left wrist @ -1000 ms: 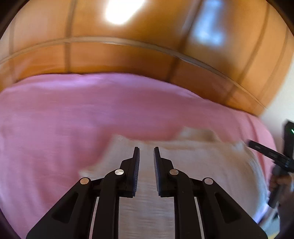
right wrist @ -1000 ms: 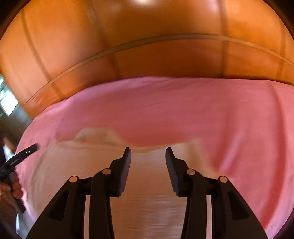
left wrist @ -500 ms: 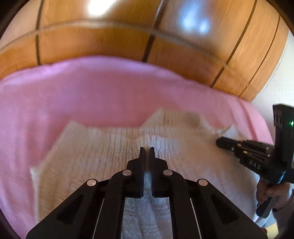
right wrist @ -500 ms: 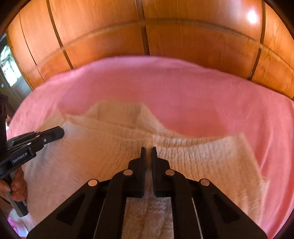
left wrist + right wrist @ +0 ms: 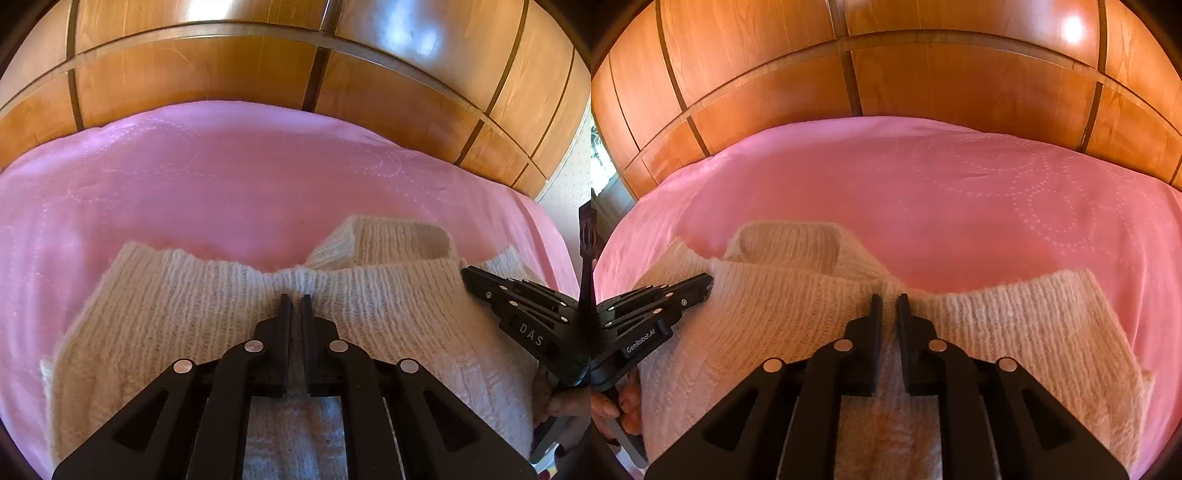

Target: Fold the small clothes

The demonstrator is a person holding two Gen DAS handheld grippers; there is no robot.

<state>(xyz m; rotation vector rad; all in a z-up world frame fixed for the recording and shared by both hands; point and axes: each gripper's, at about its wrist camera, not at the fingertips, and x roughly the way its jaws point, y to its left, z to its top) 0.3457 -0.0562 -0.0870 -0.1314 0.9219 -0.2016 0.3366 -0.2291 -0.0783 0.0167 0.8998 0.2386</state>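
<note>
Both hand-held grippers pinch the cream sweater point(image 5: 184, 325) (pink bedspread point(image 5: 221, 184) beneath).

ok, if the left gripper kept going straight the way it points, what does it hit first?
The left gripper is already shut on a pinch of the cream knit sweater's ribbed edge, so the knit comes first. Past that fold, the pink bedspread seems next; depth is unclear.

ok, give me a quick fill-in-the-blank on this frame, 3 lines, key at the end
1. The cream sweater lies on a ____ bedspread.
2. The left gripper is shut on the ____.
3. Behind the bed stand ____ panels.

Missing words: pink; sweater; wooden
</note>
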